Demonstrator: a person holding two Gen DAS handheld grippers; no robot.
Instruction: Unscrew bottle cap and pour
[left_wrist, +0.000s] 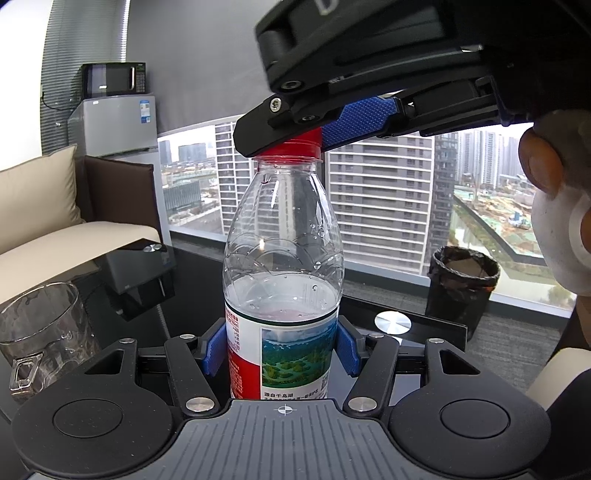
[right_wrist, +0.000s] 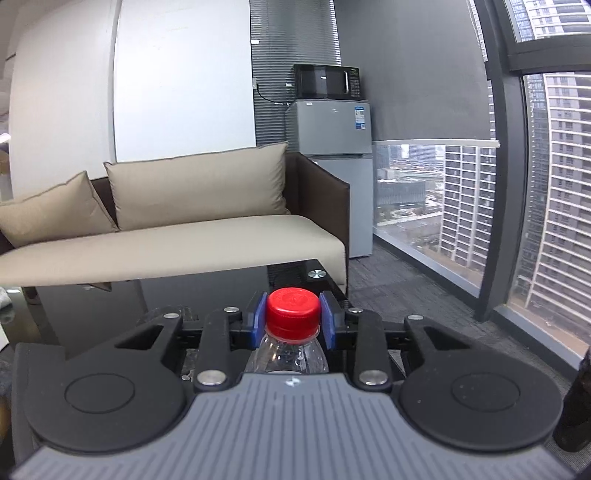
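A clear plastic water bottle (left_wrist: 282, 236), partly full, stands upright on the dark glass table (left_wrist: 122, 280). My left gripper (left_wrist: 281, 350) is shut on its labelled lower body, a blue pad on each side. The red cap (left_wrist: 295, 146) sits on the neck. My right gripper (left_wrist: 314, 127) comes in from the upper right and is shut on that cap. In the right wrist view the red cap (right_wrist: 293, 313) sits between the two blue pads of the right gripper (right_wrist: 293, 317), with the bottle neck (right_wrist: 287, 354) below it. An empty glass mug (left_wrist: 37, 332) stands at the left of the bottle.
A beige sofa (right_wrist: 177, 243) runs along the far side of the table. A small fridge (right_wrist: 332, 147) with a microwave on top stands in the corner. A black-lined waste bin (left_wrist: 461, 284) stands on the floor by the window. A gloved hand (left_wrist: 557, 206) is at the right edge.
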